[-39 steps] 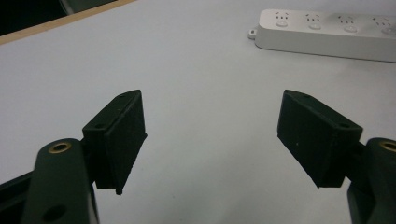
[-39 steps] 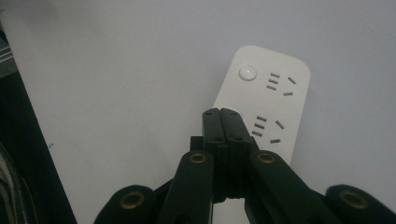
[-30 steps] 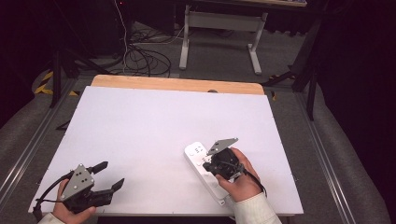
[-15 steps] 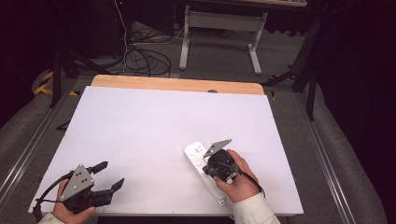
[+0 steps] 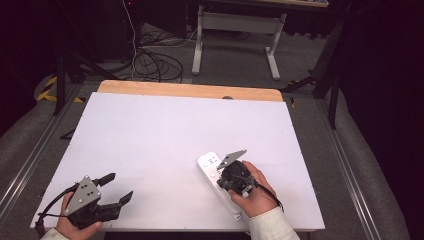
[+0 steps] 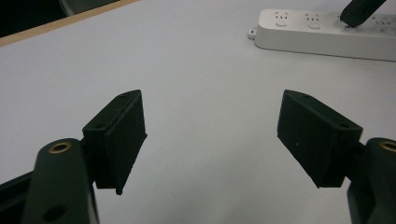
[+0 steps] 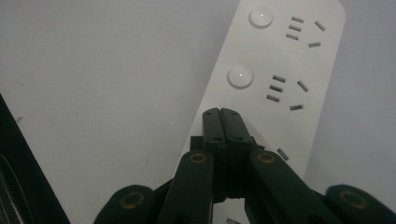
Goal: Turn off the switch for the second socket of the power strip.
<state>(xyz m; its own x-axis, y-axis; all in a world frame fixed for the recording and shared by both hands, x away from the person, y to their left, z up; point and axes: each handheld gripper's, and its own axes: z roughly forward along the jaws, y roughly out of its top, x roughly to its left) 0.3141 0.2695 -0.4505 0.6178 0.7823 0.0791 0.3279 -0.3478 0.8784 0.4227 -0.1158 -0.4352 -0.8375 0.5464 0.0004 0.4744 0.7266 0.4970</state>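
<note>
The white rectangular table with a pale wooden far edge carries one thing: a long white plastic power strip with round buttons and socket slots, lying flat near the front right. Its long axis runs diagonally, the far end toward the table's middle, the near end toward the person. The right hand-held gripper points down onto the strip, its black jaws pressed together with nothing between them, tips at the strip's top face. The left hand-held gripper, near the front left corner, is spread wide, holding nothing.
</note>
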